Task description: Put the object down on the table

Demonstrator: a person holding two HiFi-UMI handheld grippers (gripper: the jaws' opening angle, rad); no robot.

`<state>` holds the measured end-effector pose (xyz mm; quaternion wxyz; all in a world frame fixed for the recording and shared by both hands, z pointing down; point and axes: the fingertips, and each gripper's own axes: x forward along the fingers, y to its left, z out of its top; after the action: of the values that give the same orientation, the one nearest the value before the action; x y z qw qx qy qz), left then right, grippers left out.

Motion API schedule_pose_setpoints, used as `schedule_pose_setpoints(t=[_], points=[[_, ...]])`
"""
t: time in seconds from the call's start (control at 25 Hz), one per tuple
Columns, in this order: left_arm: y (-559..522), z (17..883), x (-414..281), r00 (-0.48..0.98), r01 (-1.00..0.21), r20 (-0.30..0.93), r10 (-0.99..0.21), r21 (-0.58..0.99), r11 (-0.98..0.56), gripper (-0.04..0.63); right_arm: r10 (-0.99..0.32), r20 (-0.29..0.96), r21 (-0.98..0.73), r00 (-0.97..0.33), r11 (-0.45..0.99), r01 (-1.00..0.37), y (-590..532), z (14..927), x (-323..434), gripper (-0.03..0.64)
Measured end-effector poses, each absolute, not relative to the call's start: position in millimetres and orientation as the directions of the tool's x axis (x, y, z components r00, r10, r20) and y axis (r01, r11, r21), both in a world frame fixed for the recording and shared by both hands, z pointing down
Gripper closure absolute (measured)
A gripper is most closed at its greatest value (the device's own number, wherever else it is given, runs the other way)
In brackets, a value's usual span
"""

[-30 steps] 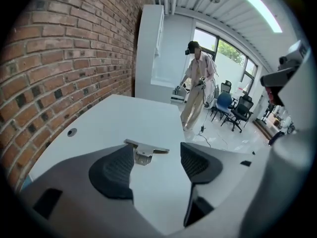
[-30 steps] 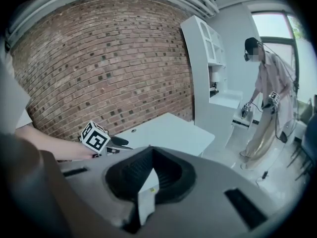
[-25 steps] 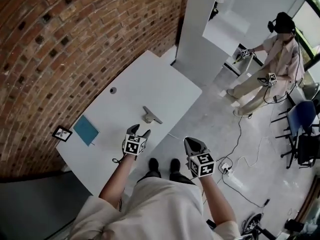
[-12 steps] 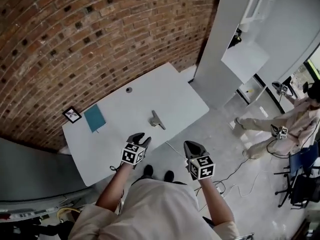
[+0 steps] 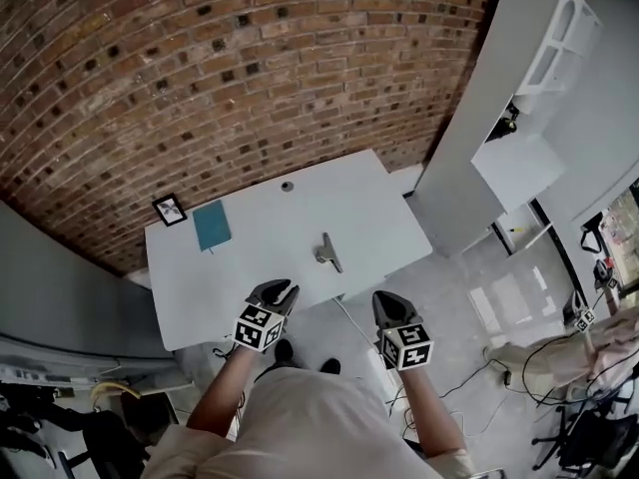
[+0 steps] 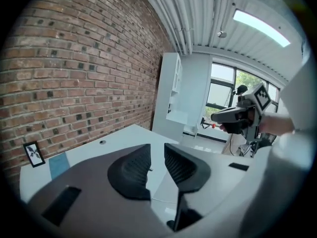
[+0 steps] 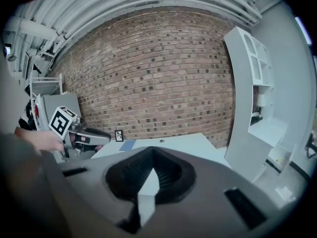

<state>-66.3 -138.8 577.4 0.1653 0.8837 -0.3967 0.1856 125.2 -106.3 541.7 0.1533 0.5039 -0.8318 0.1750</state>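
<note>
Left gripper (image 5: 278, 289): jaws closing, nothing between. Right gripper (image 5: 387, 302): clenched, empty. Object (image 5: 327, 251) lies on table (image 5: 230, 287) (near its front edge); a careless sweep could likely knock it off.

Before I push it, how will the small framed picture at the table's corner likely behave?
The framed picture seems to stand upright near a corner of the white table, so a push would probably tip it or send it off the edge. It looks small and thin, so likely light. I cannot tell whether it has glass; if so, it may be fragile.
</note>
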Motion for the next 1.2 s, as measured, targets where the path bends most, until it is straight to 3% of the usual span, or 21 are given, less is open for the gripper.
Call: schedule_pose_setpoints(t=[0.48, 1.2], points=[[-146, 527, -123, 0.604, -0.786, 0.363, -0.709, 0.123, -0.606, 0.601, -0.813, 0.369, -0.109, -0.45, 0.443, -0.89, -120, 506, 94, 0.615], [-152, 495, -139, 0.658, -0.748, 0.283, -0.697, 0.138, -0.65, 0.601, -0.846, 0.305, -0.084, -0.437, 0.433, -0.897, -124, 478, 69, 0.615]])
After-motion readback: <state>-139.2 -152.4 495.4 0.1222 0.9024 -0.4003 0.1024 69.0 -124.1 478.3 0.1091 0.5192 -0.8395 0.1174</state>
